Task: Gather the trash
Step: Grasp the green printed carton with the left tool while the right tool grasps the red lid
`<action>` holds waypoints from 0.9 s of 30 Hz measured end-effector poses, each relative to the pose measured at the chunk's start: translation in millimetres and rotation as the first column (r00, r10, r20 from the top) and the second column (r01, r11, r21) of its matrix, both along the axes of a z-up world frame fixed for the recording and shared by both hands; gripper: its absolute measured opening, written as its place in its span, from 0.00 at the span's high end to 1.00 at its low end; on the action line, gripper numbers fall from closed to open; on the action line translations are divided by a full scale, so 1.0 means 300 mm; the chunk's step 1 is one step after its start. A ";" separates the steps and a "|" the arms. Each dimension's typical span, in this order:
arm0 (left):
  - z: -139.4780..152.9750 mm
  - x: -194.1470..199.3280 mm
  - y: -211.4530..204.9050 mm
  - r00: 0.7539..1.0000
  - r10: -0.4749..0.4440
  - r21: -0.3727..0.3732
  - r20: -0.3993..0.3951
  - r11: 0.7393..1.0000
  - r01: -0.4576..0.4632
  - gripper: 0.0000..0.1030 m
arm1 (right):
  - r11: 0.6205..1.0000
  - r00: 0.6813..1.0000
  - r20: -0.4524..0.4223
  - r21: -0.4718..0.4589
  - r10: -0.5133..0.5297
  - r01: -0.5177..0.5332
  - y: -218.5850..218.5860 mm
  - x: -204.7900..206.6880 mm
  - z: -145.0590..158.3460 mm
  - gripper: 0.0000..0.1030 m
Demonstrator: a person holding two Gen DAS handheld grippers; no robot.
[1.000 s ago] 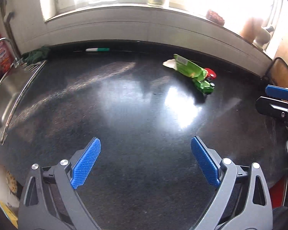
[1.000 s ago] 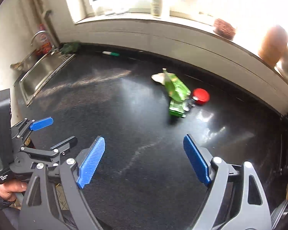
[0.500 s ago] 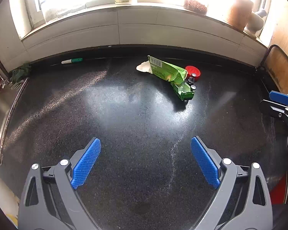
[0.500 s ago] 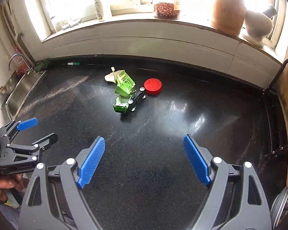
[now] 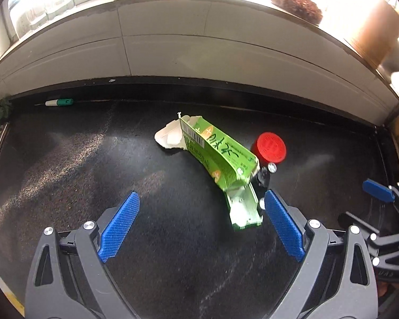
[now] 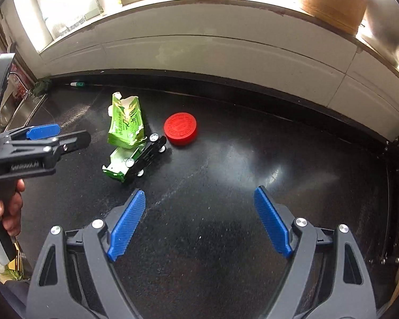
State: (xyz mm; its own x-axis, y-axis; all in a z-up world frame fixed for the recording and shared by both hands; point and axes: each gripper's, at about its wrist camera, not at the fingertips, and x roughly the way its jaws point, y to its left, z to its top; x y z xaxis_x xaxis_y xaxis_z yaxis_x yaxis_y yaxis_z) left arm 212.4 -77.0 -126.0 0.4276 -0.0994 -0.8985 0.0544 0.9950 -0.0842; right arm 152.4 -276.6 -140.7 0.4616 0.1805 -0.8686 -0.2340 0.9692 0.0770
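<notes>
Between the two blue pads of the left claw point(image 5: 201, 228) only bare black counter point(image 5: 66, 186) shows; the jaws stand wide apart and grasp nothing. Just ahead of this claw and a little to its right lies a torn green carton point(image 5: 218, 156), flattened, with white inside showing at its far end. The near end of the carton rests against a small green toy truck point(image 5: 246, 208), which lies just beside the tip of the right pad of the left claw; whether they touch I cannot tell. Behind the truck, further from the claw, sits a round red lid point(image 5: 270, 147), close to the carton. The right claw point(image 6: 199, 222) is also released, its pads far apart over bare counter, with nothing between them. From this claw, the carton point(image 6: 125, 126), the truck point(image 6: 131, 162) and the lid point(image 6: 180, 128) are ahead and to the left, the lid being the nearest to its middle line. At the left side of the right claw, the left claw appears again, held by a hand point(image 6: 5, 210). Far ahead, by the white wall, lies a small white and green pen point(image 5: 59, 102).
</notes>
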 end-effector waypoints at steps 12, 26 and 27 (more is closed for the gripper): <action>-0.204 0.260 -0.017 0.989 0.038 -0.049 -0.143 0.998 -0.045 0.11 | 0.980 0.982 -0.020 -0.062 0.188 -0.189 0.062 0.260 -0.220 0.25; -0.195 0.312 0.105 0.990 -0.049 -0.224 -0.130 0.974 0.018 0.57 | 0.935 0.934 0.064 -0.070 0.351 -0.347 0.191 0.405 -0.253 0.36; -0.190 0.317 0.107 0.990 -0.057 -0.220 -0.126 0.975 0.028 0.60 | 0.935 0.933 0.070 -0.063 0.354 -0.350 0.191 0.407 -0.244 0.52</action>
State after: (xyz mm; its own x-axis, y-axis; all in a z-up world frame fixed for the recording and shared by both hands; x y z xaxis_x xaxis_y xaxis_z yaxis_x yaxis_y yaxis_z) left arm 307.6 -45.0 -183.1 0.2986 -0.3136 -0.9014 0.0705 0.9492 -0.3068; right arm 274.6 -219.2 -214.0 0.4438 0.3024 -0.8436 -0.5642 0.8257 -0.0008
